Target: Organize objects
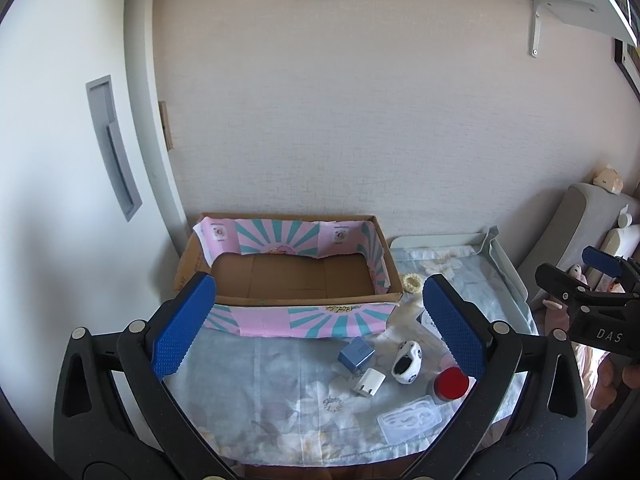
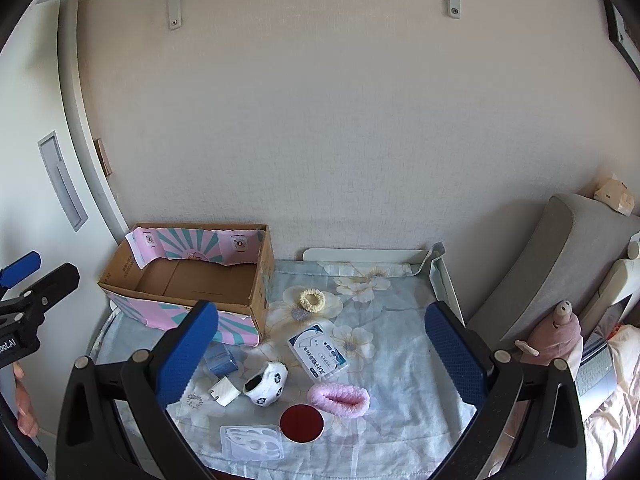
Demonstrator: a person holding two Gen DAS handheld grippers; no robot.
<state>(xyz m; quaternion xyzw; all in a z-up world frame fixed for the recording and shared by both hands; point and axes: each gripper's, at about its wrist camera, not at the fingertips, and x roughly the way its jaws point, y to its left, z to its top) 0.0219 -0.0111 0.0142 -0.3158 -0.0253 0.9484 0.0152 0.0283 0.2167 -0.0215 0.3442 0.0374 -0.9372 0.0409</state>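
Both grippers hover above a small counter (image 2: 384, 360) draped in a pale blue floral cloth, and neither touches anything. The left gripper (image 1: 320, 324) has its jaws spread wide apart with nothing between them; the right gripper (image 2: 322, 352) is likewise wide apart and empty. At the back left of the counter, against the wall, stands an open cardboard box (image 2: 176, 276) with pink-and-teal striped flaps, its bottom bare. The loose things lie on the cloth in front of and to the right of it: a small blue box (image 2: 220, 360) just beside the box's front corner, a white charger plug (image 2: 225, 391) near it, a white sock with dark spots (image 2: 267, 383), a fluffy pink sock (image 2: 339, 398), a red-lidded jar (image 2: 301, 423), a clear plastic packet (image 2: 251, 442) at the front edge, a white and blue packet (image 2: 318, 351) in the middle, and a cream scrunchie (image 2: 313, 300) farther back, near the box's right side.
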